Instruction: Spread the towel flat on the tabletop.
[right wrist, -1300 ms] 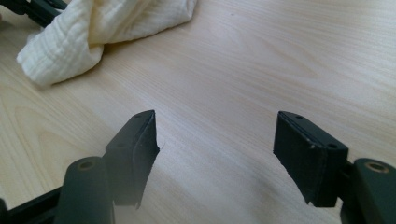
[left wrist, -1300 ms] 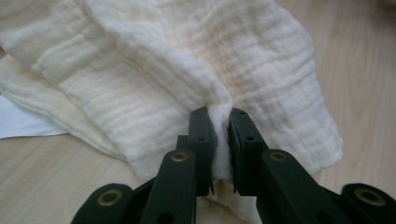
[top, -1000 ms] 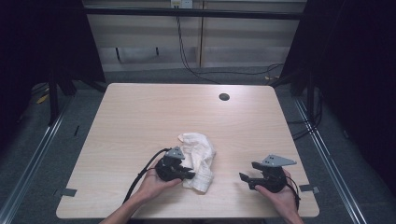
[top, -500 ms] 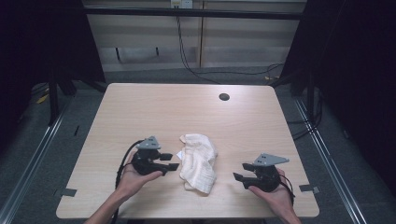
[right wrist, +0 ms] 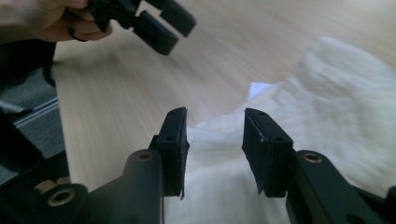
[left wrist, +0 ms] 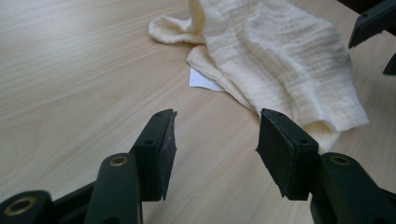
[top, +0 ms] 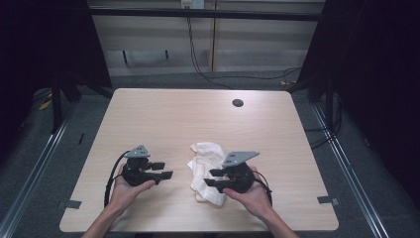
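A crumpled cream cloth (top: 207,157) lies on the wooden table (top: 198,119) near its front edge. My left gripper (top: 166,170) rests on the table to the cloth's left, open, its jaws pointing at the cloth and apart from it. In the left gripper view its jaws (left wrist: 215,126) are empty, with the cloth (left wrist: 280,56) and a white tag (left wrist: 203,79) ahead. My right gripper (top: 210,177) is over the cloth's near right part, open. In the right gripper view its jaws (right wrist: 215,116) hover above the cloth's edge (right wrist: 327,93), which lies between and below them.
A dark round hole (top: 237,103) sits near the table's far edge. Black cables trail from both grippers. Beyond the table are a dark frame, floor rails and a wall with hanging cables. The left hand and its gripper (right wrist: 149,18) show at the top left of the right gripper view.
The left gripper let go of the cloth and drew back to the left. The right gripper moved left from the table's right side onto the cloth.
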The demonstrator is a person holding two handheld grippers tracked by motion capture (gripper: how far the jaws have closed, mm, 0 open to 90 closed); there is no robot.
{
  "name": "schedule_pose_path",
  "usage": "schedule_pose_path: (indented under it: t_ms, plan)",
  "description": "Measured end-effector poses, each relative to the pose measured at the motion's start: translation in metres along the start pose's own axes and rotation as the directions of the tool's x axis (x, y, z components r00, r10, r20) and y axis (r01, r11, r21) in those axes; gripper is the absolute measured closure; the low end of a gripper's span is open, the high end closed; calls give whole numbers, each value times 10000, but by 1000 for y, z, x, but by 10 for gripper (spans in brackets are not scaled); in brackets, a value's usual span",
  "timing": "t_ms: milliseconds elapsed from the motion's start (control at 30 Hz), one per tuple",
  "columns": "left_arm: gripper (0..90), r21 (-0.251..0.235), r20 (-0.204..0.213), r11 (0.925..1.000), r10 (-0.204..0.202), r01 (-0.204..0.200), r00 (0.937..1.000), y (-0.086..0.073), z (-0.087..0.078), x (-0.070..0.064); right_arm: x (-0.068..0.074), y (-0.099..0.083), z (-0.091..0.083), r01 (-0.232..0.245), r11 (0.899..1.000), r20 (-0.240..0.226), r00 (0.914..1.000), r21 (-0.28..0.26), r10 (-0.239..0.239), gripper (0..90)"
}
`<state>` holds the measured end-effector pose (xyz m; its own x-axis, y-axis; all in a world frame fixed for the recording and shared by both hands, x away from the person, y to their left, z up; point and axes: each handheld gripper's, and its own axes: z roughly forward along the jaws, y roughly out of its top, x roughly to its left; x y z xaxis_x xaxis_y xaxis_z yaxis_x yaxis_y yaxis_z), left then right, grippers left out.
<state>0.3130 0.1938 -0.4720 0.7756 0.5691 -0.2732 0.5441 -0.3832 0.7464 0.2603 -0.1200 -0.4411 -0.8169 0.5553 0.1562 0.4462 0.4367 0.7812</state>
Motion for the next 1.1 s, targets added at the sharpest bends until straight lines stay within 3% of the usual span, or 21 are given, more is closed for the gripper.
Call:
schedule_pose_path:
  t_ms: [100,233,400,500,700,800,867,933,1000,1100]
  plan:
    - [458,106,-98,9999,-2,3,10000,-1,2,1,4,6,19,240,9992,-322,9992,329,-230,670]
    - [449,52,-315,9999,-158,160,9994,-3,1,7,-3,14,45,84,9971,-409,9991,758,-54,793]
    - [442,11,-550,9998,-215,216,9983,-4,-2,9,-4,17,60,258,9927,-423,9989,1181,-209,797]
    - [434,-94,-668,10000,15,-22,9978,-4,-4,4,-3,4,73,236,9849,-320,9993,1714,-184,733]
    - [429,110,-565,9996,273,-267,9980,-4,0,0,-1,-7,77,173,9826,-316,9994,1847,-117,657]
    - [428,103,-574,9996,269,-264,9980,-3,0,0,3,-7,79,502,9819,-241,9986,1825,-466,625]
    - [427,119,-581,9996,273,-267,9979,-4,0,1,9,-8,81,864,9797,108,9959,1808,-899,640]
    - [426,101,-597,9997,209,-203,9980,-4,0,1,15,-8,82,1546,9684,609,9837,1956,-1693,690]
    - [426,142,-609,9997,183,-174,9980,-5,0,2,17,-9,82,1478,9700,886,9819,1931,-1672,744]
    - [427,90,-566,9998,190,-185,9982,-4,0,1,14,-9,82,1377,9736,871,9840,1819,-1555,794]
